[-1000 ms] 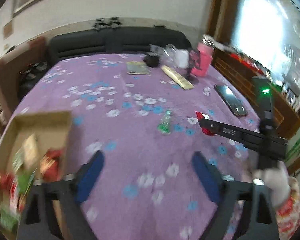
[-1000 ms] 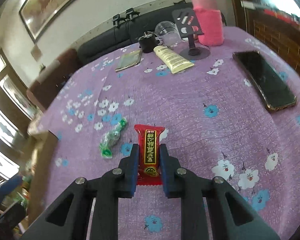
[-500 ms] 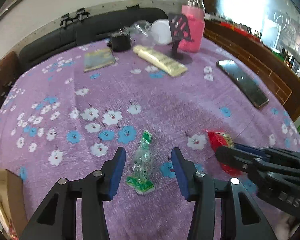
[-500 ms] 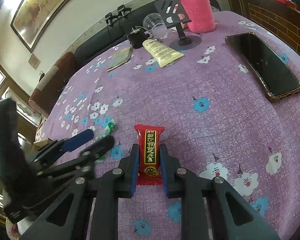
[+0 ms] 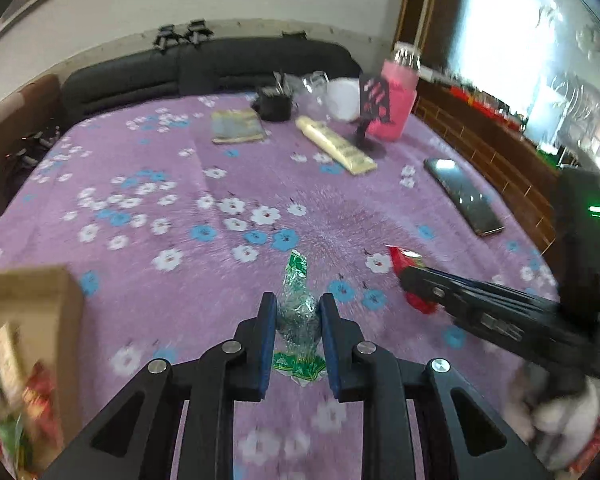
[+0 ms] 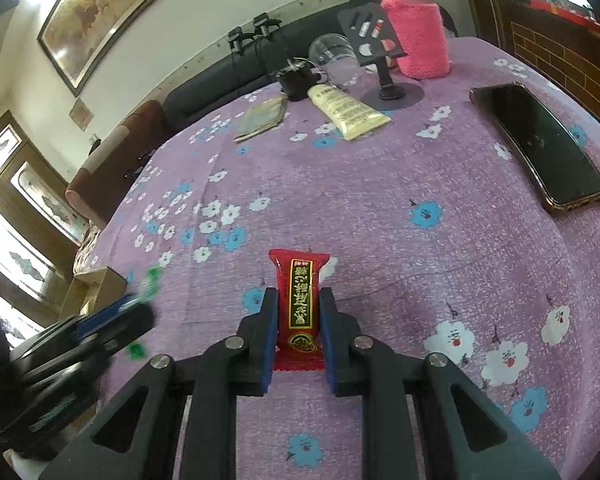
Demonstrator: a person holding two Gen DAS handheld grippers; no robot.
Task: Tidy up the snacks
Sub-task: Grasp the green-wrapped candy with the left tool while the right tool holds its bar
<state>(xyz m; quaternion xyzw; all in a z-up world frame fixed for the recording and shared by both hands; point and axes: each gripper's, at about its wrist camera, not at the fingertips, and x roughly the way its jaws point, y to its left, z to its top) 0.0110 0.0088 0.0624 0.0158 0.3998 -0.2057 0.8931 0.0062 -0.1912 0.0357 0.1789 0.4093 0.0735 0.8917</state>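
Note:
My left gripper (image 5: 298, 316) is shut on a green wrapped candy (image 5: 298, 312) just above the purple flowered tablecloth (image 5: 180, 184). My right gripper (image 6: 299, 312) is shut on a red snack bar (image 6: 300, 300) with gold lettering. In the left wrist view the right gripper (image 5: 410, 276) comes in from the right with the red bar (image 5: 402, 258) at its tip. In the right wrist view the left gripper (image 6: 140, 308) shows at the left edge with the green candy (image 6: 152, 276). A cardboard box (image 5: 28, 320) with several snacks sits at the left.
A black phone (image 6: 540, 148) lies at the right. At the far side stand a pink-sleeved bottle (image 6: 416, 36), a phone stand (image 6: 388, 84), a cream tube (image 6: 348, 110), a clear cup (image 6: 336, 60), a black cup (image 6: 296, 80) and a flat packet (image 6: 262, 118). A dark sofa (image 5: 204, 68) is behind the table.
My left gripper swung from the box to the green candy and closed on it. My right gripper keeps its hold on the red bar.

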